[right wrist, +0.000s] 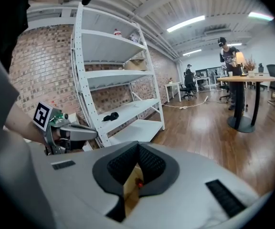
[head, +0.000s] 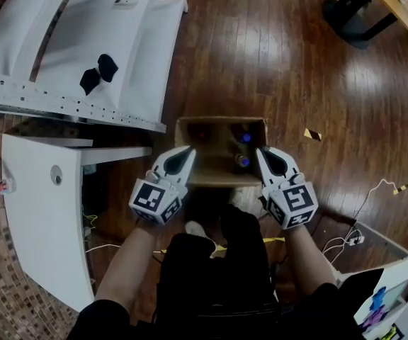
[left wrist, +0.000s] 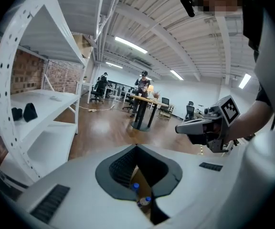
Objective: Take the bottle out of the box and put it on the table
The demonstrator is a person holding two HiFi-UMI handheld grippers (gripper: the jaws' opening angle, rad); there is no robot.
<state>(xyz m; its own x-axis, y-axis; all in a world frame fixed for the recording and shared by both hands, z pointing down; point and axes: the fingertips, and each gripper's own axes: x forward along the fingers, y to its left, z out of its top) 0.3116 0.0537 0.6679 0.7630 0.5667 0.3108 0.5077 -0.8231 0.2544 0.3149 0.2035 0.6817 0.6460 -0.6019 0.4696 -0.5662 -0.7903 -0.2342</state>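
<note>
Hovering my left claw and right claw, both shut and empty, at the near rim of the box, I judge the blue-capped bottle inside light, slippery, best gripped round its neck.

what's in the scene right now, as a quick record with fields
box: open cardboard box on the wooden floor
contents: blue-capped bottles on its right side, a red cap on its left
left tool: shut, empty, over the box's near left corner
right tool: shut, empty, over the box's near right corner
surroundings: white shelf unit to the left of the box
task state: bottles in the box, none gripped yet
</note>
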